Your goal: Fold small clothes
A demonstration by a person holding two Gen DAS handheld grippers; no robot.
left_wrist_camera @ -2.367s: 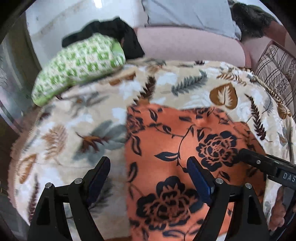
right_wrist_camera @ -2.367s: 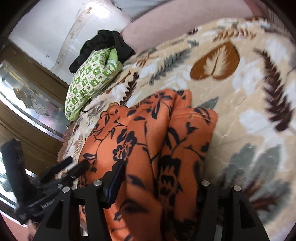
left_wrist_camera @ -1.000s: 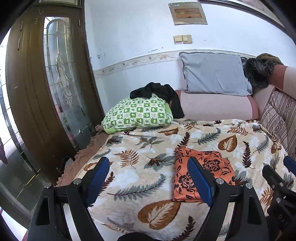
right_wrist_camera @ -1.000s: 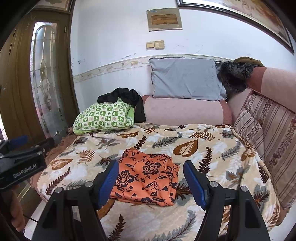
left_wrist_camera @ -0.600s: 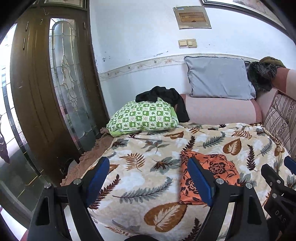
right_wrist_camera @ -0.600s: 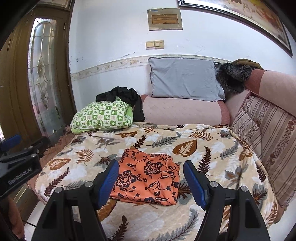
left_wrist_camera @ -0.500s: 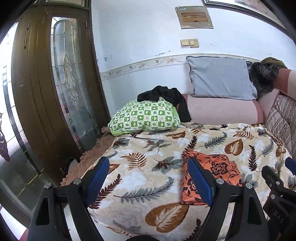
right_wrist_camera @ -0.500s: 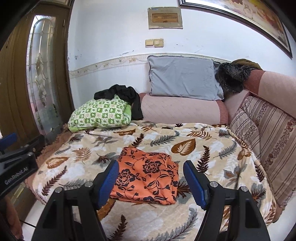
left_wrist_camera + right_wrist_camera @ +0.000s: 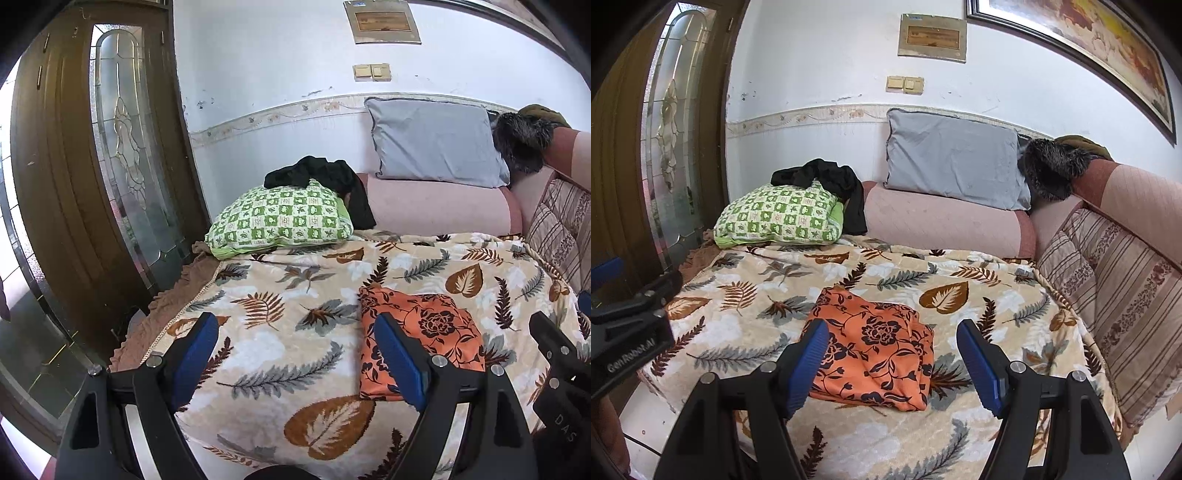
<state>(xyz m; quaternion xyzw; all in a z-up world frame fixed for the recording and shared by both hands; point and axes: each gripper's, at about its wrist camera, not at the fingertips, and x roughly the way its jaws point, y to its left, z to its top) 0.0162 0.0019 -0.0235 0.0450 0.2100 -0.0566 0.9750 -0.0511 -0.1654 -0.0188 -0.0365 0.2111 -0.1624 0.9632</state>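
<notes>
A folded orange garment with black flowers (image 9: 424, 332) (image 9: 875, 350) lies flat on the leaf-patterned blanket (image 9: 280, 332) (image 9: 746, 325), near its front edge. My left gripper (image 9: 295, 354) hangs open in front of the bed, left of the garment, with nothing between its blue pads. My right gripper (image 9: 892, 354) is open too, held back from the garment and facing it, empty. Each gripper shows at the edge of the other's view.
A green checked pillow (image 9: 779, 218) with a black garment (image 9: 831, 177) on it sits at the back left. A grey cushion (image 9: 955, 162) leans on the wall above a pink bolster (image 9: 942, 225). Striped cushions (image 9: 1115, 288) line the right. A wooden glass door (image 9: 92, 184) stands left.
Both grippers have pulled well back from the orange garment, which now lies folded and untouched on the blanket. In the last second the views shifted only slightly.
</notes>
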